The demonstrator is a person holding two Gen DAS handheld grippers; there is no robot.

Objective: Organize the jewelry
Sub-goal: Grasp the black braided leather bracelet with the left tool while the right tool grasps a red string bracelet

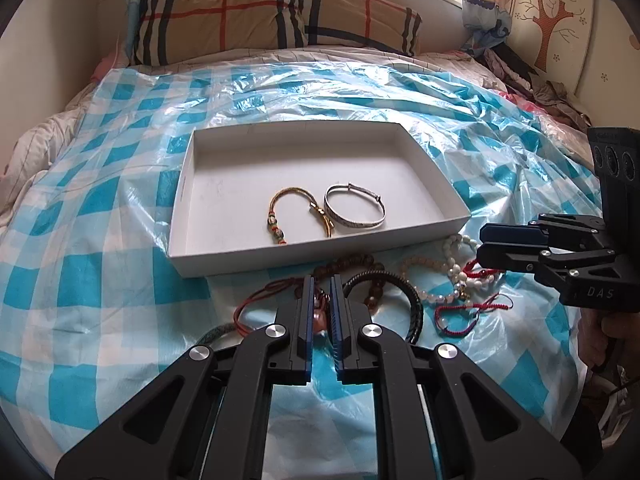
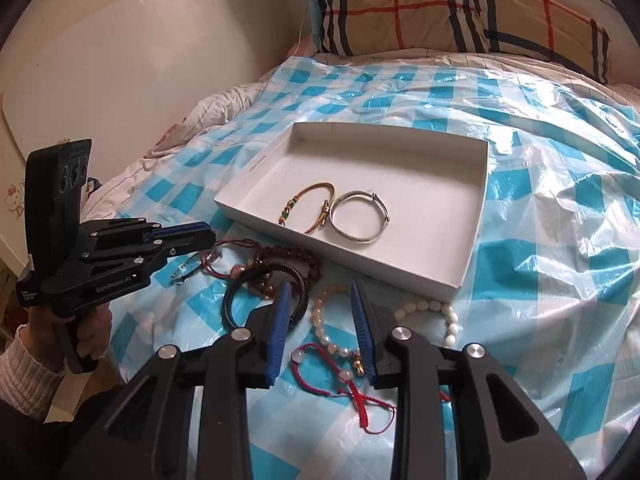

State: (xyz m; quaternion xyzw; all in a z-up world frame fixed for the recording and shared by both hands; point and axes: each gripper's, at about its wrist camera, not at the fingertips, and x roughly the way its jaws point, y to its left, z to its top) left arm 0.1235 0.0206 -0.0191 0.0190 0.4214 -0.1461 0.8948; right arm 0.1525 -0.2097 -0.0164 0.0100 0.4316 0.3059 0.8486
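A shallow white tray [image 1: 280, 258] [image 2: 480, 208] lies on the bed and holds a gold cord bracelet [image 1: 273, 208] [image 2: 312, 190] beside a silver bangle [image 1: 352, 226] [image 2: 356, 236]. Loose pieces lie in front of it: brown beads [image 2: 304, 256], a black braided bangle [image 1: 414, 300] [image 2: 232, 292], a pale bead bracelet [image 2: 320, 312], white beads [image 2: 448, 316] and red cords [image 2: 352, 392]. My left gripper [image 1: 322, 280] [image 2: 208, 235] is shut just above a red cord bracelet [image 2: 216, 256]; whether it pinches it is unclear. My right gripper [image 2: 320, 308] [image 1: 482, 245] stands open astride the pale bead bracelet, pads clear of it.
A blue-checked plastic sheet [image 1: 100, 240] covers the bed. A plaid pillow [image 1: 240, 16] lies at the head, with crumpled clothes [image 1: 540, 92] at the far right. A white board [image 2: 120, 60] leans on the left wall. A hand [image 2: 88, 332] holds the left gripper's handle.
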